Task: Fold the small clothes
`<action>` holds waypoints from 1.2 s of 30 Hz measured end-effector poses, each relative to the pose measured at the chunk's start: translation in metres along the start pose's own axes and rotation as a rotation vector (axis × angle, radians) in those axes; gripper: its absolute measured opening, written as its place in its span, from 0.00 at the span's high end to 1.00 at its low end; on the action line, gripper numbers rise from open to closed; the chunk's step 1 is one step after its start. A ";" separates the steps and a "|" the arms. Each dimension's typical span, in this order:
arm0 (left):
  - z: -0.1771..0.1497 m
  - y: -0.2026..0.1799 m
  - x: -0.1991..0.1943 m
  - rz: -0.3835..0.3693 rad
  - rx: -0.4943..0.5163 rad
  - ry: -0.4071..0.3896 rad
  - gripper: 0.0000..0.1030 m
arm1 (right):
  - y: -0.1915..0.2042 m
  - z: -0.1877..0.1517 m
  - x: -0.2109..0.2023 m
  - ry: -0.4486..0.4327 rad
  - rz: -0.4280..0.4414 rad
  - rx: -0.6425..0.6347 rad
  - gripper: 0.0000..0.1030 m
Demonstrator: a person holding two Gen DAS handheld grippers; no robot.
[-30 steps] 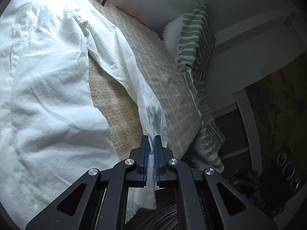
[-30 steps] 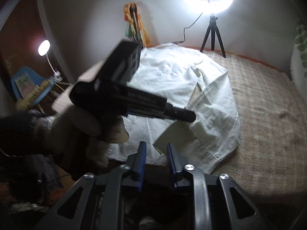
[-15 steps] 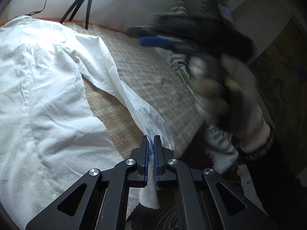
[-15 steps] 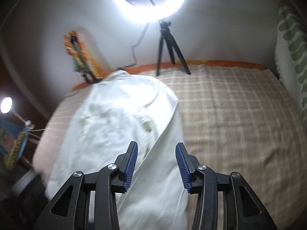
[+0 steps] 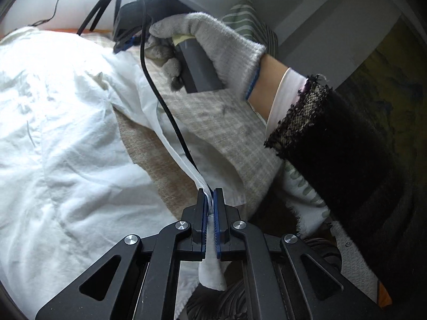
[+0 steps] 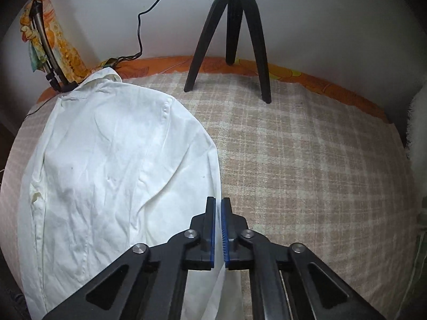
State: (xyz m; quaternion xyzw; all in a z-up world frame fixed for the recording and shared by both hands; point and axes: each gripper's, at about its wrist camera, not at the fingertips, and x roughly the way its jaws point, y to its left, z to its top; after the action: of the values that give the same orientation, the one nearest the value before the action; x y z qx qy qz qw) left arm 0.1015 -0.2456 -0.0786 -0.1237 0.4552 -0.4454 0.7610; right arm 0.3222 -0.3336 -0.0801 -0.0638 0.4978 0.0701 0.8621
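A white shirt [image 5: 58, 122] lies spread on a beige checked bed cover [image 5: 213, 122]. Its long sleeve [image 5: 149, 106] runs down to my left gripper [image 5: 212, 194], which is shut on the cuff end near the bed's edge. In the right wrist view the shirt [image 6: 106, 165] lies at the left with its collar toward the wall. My right gripper [image 6: 218, 205] is shut at the sleeve's upper edge [image 6: 217, 184], by the shoulder; whether cloth sits between the pads is hard to tell. The gloved right hand [image 5: 213, 45] holds that gripper above the sleeve.
A black tripod [image 6: 234, 32] stands on the bed cover [image 6: 307, 160] near the wall, with a cable [image 6: 141, 18] running left. A patterned cloth on a stand [image 6: 48, 40] is at the far left. A green-striped pillow [image 5: 248, 16] lies at the right.
The right gripper has swung over to the sleeve near the shoulder and closed from wide open. The left gripper has stayed shut on the cuff.
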 end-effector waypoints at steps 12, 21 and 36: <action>-0.013 0.020 -0.041 -0.003 -0.047 -0.011 0.98 | 0.035 0.037 -0.051 -0.069 -0.048 -0.048 1.00; -0.039 0.048 -0.077 0.057 -0.121 -0.011 0.98 | 0.117 0.040 -0.028 -0.043 -0.025 -0.178 1.00; -0.064 0.071 -0.072 0.152 -0.143 0.066 0.96 | 0.143 0.026 0.018 0.001 0.055 -0.192 0.78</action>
State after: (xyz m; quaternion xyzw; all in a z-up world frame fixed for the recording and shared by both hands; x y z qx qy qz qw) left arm 0.0766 -0.1339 -0.1149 -0.1281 0.5187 -0.3566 0.7664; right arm 0.3270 -0.1870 -0.0886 -0.1327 0.4908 0.1412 0.8495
